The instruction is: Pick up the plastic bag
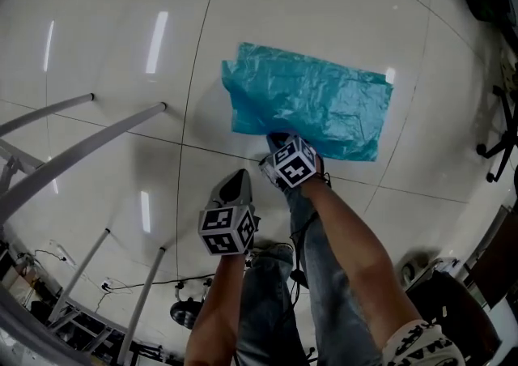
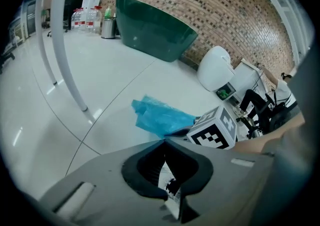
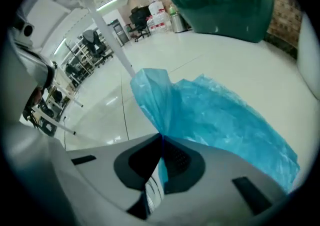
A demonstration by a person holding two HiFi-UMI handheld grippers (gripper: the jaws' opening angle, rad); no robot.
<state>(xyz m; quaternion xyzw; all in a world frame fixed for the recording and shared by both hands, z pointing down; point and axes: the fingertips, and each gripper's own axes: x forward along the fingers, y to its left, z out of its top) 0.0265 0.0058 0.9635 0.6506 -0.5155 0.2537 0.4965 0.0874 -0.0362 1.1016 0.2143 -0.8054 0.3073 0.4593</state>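
Forearm (image 1: 356, 247) outstretched, right tongs (image 3: 161, 136) clamping plastic bag (image 3: 225, 115)

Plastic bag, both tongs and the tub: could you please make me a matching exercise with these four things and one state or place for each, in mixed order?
Things:
1. plastic bag
2. left tongs
3. right tongs
4. green tub

States or places:
A. shut on a blue edge
B. standing by the brick wall
C. shut, with nothing between them
D. spread on the pale floor, one edge pinched

Pairs: 1-D, 2-C, 3-A, 4-B
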